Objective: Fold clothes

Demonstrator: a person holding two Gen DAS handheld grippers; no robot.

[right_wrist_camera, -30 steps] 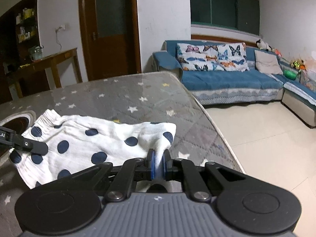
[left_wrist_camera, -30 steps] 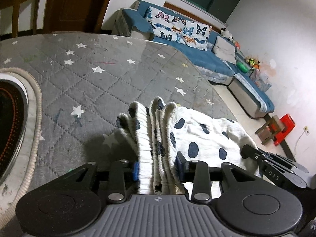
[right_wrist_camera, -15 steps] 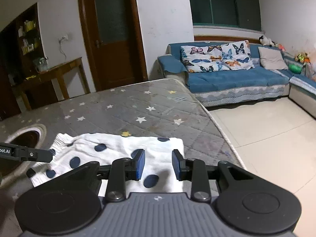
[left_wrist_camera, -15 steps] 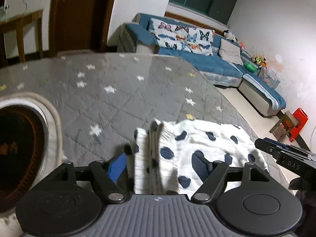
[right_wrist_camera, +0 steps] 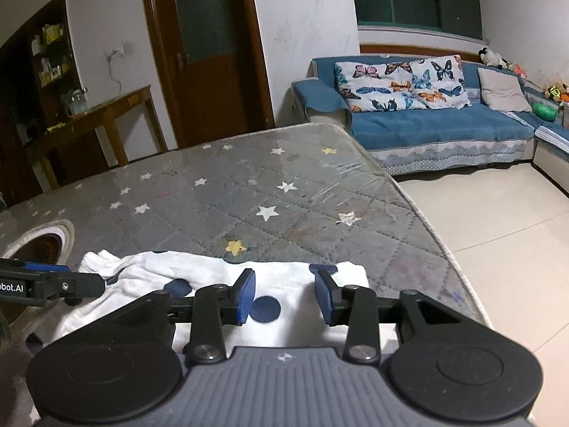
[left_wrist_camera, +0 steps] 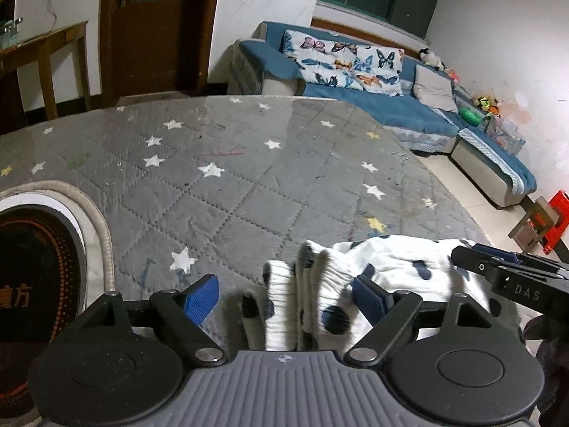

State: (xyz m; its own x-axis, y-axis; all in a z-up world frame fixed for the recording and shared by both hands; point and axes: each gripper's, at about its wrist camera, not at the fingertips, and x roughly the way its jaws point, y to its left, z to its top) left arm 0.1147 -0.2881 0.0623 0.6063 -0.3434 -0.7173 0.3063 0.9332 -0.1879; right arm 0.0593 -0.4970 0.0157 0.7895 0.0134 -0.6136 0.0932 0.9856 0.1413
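The spotted garment (right_wrist_camera: 220, 277) lies folded at the near edge of the star-quilted surface (left_wrist_camera: 249, 178). Both tongs, left (left_wrist_camera: 284, 297) and right (right_wrist_camera: 284, 295), have just opened, released and clear of cloth; this fold appears complete.

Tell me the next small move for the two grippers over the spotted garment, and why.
Probably draw both back clear of the cloth. The left gripper and right gripper have just been opening, and neither's pads press the spotted garment, which lies folded on the grey quilted top; it looks released.
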